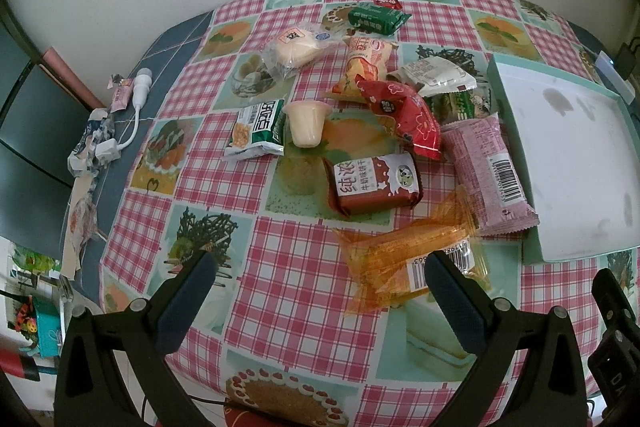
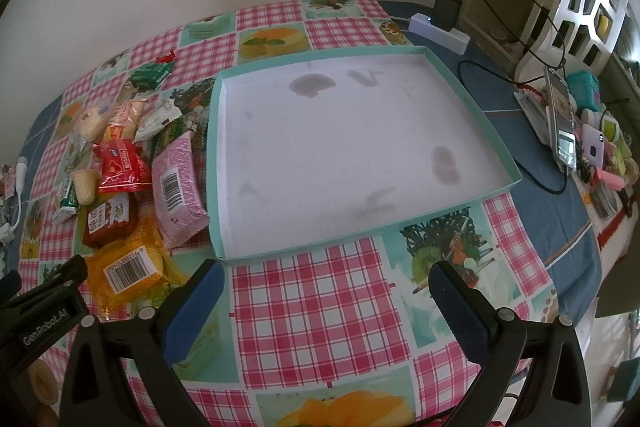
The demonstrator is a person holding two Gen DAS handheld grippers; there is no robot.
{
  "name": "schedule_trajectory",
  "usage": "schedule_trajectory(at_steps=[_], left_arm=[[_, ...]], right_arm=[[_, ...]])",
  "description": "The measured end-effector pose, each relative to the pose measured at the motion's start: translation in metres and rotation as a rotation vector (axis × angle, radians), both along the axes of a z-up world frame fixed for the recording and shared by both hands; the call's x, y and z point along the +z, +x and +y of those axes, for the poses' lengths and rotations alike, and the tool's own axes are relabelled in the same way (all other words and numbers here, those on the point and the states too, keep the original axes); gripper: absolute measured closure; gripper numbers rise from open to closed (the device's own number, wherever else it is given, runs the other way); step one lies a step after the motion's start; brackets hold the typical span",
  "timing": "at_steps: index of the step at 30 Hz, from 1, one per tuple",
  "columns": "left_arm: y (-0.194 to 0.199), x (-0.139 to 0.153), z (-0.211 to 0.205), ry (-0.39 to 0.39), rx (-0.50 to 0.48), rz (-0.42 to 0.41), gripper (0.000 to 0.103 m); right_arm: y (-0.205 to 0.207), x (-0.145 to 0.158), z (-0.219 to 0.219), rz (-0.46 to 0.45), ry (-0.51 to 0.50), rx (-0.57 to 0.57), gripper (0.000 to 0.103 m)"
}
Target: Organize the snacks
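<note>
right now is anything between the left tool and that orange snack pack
Nothing visible. The open left tool hangs just short of the orange pack, its right finger already overlapping the wrapper's barcode; only bare tablecloth lies between.

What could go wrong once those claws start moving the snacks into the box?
1. The snacks overlap: the red crinkly packet lies across others, so lifting it may drag neighbours along.
2. The clear orange wrapper looks thin and slippery; the open left claw might pinch only loose film.
3. The small cream pudding cup could roll if bumped.
The shallow teal cardboard box is light and may slide.
</note>
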State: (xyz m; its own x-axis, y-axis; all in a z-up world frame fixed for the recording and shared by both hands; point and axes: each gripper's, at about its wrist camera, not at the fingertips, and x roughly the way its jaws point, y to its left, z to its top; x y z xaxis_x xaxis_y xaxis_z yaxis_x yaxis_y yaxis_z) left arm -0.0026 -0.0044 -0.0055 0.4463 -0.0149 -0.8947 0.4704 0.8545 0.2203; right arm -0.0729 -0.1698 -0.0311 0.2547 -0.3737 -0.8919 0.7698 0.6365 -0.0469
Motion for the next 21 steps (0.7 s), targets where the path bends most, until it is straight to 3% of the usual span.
schedule_trajectory(at_steps=[21], left_arm=[[-0.0011,-0.0028,0.0036,-0.004,0.003,0.004,0.0]], right_arm=[[-0.0014,-0.0013,-0.0023,0.002,0.009,-0.009,0.0]])
